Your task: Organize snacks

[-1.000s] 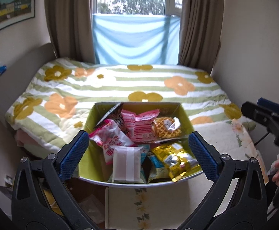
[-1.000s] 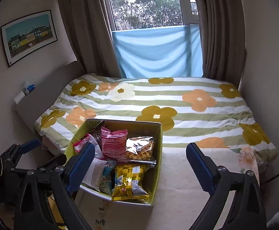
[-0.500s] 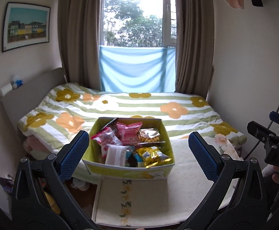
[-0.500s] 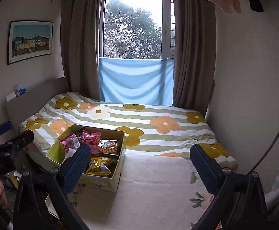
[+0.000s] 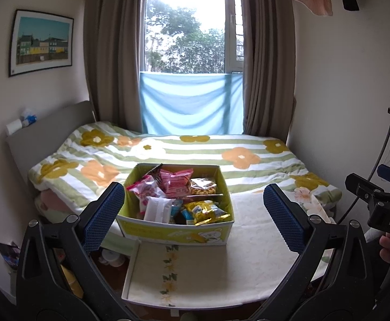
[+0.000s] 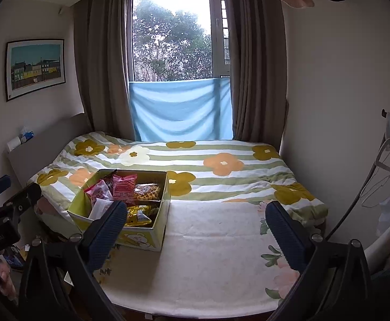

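With both the left tool and right tool released and empty, snack box sits packed on the desk; sorting appears complete, next likely only a check.

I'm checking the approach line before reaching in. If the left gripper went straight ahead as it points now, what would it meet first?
Probably the snack box, centred between the open left gripper fingers; only bare tabletop lies before it. Depth is uncertain.

Low cream cloth-covered table at bed's foot carries green cardboard snack box on its far left part. Floral striped quilt covers bed behind.
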A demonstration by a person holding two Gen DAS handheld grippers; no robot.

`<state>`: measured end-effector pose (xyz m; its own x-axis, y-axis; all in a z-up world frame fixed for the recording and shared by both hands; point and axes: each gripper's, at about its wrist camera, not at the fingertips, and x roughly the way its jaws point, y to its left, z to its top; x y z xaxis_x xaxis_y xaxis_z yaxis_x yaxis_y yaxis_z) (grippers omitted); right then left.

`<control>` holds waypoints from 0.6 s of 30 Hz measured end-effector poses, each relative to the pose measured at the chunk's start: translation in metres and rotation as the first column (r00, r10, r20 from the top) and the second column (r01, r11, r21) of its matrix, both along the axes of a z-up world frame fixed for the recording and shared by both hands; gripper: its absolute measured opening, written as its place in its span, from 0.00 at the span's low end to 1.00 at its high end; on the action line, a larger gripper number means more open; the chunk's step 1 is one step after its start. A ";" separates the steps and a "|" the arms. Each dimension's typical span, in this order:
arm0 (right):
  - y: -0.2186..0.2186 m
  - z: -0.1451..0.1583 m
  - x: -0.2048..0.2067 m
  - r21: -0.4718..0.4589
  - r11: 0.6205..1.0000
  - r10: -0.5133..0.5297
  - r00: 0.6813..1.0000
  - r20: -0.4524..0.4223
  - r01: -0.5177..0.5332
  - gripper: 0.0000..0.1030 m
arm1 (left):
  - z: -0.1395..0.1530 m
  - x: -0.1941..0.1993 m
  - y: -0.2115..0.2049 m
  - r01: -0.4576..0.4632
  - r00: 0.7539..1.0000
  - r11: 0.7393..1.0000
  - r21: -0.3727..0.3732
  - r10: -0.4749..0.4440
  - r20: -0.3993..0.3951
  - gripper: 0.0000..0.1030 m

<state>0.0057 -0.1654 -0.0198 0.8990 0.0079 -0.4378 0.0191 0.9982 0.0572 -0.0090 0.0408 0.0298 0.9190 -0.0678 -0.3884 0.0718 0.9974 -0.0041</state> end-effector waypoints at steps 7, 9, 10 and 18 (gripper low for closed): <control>-0.001 -0.001 -0.004 0.000 1.000 -0.013 1.000 0.006 0.013 1.00 | 0.000 0.000 -0.007 0.018 1.000 1.000 0.006 -0.018 -0.004 1.00; -0.002 -0.002 -0.003 0.000 1.000 -0.016 1.000 0.005 0.016 1.00 | -0.001 0.000 -0.008 0.023 1.000 1.000 0.009 -0.023 -0.007 1.00; -0.002 -0.003 -0.003 0.001 1.000 -0.017 1.000 0.005 0.017 1.00 | -0.001 0.001 -0.009 0.024 1.000 1.000 0.008 -0.024 -0.009 1.00; -0.001 -0.005 -0.002 -0.007 1.000 -0.018 1.000 0.003 0.018 1.00 | -0.003 0.004 -0.008 0.024 1.000 1.000 0.006 -0.024 -0.018 1.00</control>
<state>0.0034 -0.1660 -0.0248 0.9002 -0.0118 -0.4352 0.0371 0.9981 0.0498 -0.0045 0.0325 0.0263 0.9100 -0.0875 -0.4052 0.0961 0.9954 0.0010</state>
